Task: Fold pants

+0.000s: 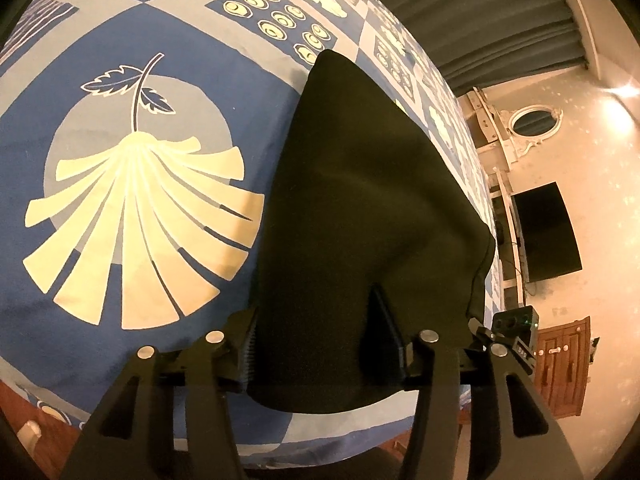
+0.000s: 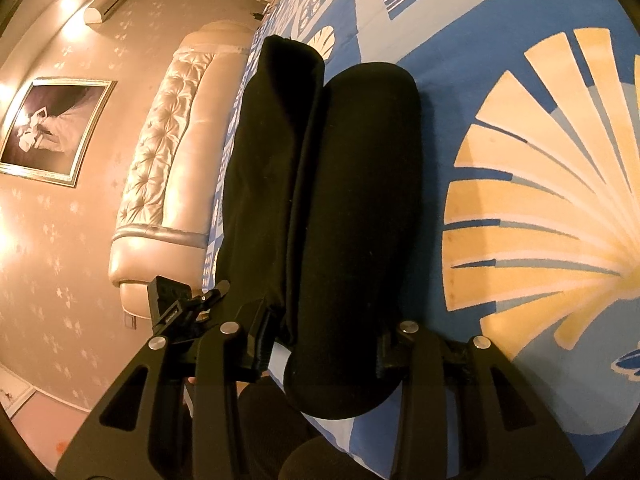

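Black cloth fills both views: the pants (image 1: 360,208) lie on the blue patterned bedspread (image 1: 120,80), near its edge, running from six o'clock up toward twelve. In the right wrist view they show as two long lobes side by side, the left one raised, so a lengthwise fold looks under way.

The left gripper (image 1: 324,344) has its fingers spread with the cloth's near end bunched between them; the right gripper (image 2: 320,348) likewise straddles the near end of the pants (image 2: 360,200), fingers apart. Whether either pad truly pinches cloth I cannot tell — black on black hides the contact.

To do this well, I would take a firm hold on both near corners, lift evenly, and lay one half squarely over the other — edges matched, no twist.

The waistband, hems and far end are hard to make out.
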`<state>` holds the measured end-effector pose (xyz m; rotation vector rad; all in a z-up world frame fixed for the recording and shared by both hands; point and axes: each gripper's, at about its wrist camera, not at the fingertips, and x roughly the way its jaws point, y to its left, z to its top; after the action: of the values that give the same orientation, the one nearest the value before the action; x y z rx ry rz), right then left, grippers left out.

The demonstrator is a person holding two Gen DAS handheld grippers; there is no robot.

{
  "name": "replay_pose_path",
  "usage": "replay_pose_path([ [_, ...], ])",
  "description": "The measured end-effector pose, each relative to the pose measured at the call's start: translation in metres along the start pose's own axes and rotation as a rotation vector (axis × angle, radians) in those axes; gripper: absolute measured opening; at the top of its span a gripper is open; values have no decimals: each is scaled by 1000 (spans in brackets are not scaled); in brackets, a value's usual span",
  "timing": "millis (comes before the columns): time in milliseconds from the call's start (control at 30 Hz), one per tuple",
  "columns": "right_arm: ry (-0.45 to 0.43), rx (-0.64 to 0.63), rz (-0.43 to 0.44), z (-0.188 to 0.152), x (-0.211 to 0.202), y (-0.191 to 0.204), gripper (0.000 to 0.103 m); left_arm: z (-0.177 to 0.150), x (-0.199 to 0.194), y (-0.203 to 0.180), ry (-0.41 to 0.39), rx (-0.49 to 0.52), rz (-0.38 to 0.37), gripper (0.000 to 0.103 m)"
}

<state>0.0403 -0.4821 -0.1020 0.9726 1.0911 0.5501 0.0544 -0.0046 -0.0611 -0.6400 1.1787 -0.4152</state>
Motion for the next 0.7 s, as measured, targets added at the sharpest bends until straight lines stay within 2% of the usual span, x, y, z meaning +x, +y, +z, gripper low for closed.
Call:
replay_pose_path([
  [167, -9, 9, 1, -2, -2, -1, 39, 1, 0, -2, 6, 10, -6, 54],
  [267, -22, 30, 9, -2, -1, -2, 46, 0, -2, -3, 0, 4, -7, 58],
  [400, -38, 55, 21, -2, -4, -4, 54, -2, -9, -5, -15, 14, 10, 74],
  [433, -45, 66, 24, -1, -6, -4, 55, -2, -12, -5, -17, 17, 11, 74],
  [567, -83, 80, 11, 3, -16, -5, 68, 1, -31, -4, -47, 40, -8, 78],
  [600, -101, 73, -5, 6, -19, -4, 76, 4, -34, -3, -59, 50, -1, 79],
  [700, -140, 60, -20, 12, -26, -4, 82, 20, -35, 1, -77, 103, 36, 79],
])
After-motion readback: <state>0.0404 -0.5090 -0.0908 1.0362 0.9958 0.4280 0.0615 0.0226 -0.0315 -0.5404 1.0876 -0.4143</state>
